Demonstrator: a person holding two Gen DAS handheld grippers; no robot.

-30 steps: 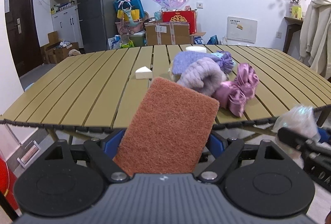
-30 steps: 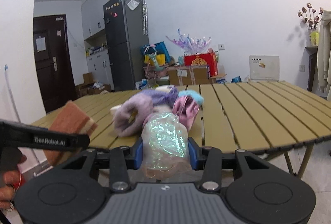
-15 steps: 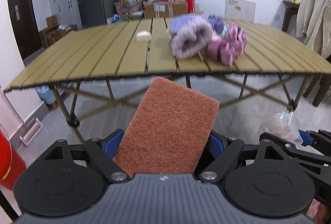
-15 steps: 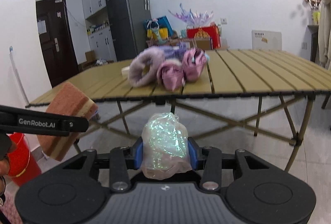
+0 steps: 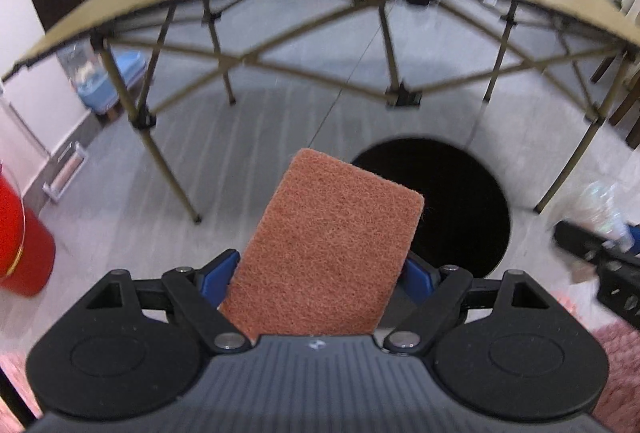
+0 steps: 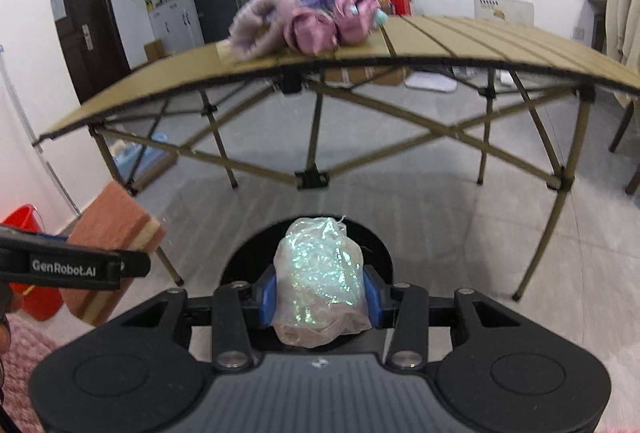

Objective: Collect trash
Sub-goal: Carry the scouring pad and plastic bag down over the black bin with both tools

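My left gripper point(image 5: 320, 275) is shut on an orange scouring sponge point(image 5: 328, 257), held over the floor just left of a round black bin opening point(image 5: 452, 205). The sponge also shows in the right wrist view point(image 6: 114, 233). My right gripper point(image 6: 319, 299) is shut on a crumpled glittery plastic bag point(image 6: 318, 279), held directly above the same black bin opening point(image 6: 256, 257). The bag and right gripper appear at the right edge of the left wrist view point(image 5: 604, 209).
A folding slatted table point(image 6: 460, 41) stands ahead, with purple and pink fluffy hair bands point(image 6: 304, 21) on it and its legs point(image 5: 156, 149) close by. A red bucket point(image 5: 20, 237) is at the left. A blue basin point(image 5: 108, 85) sits under the table.
Both grippers have dropped from table height to below the table edge and tilted toward the floor. The black bin has come into view under them. Both still hold their items.
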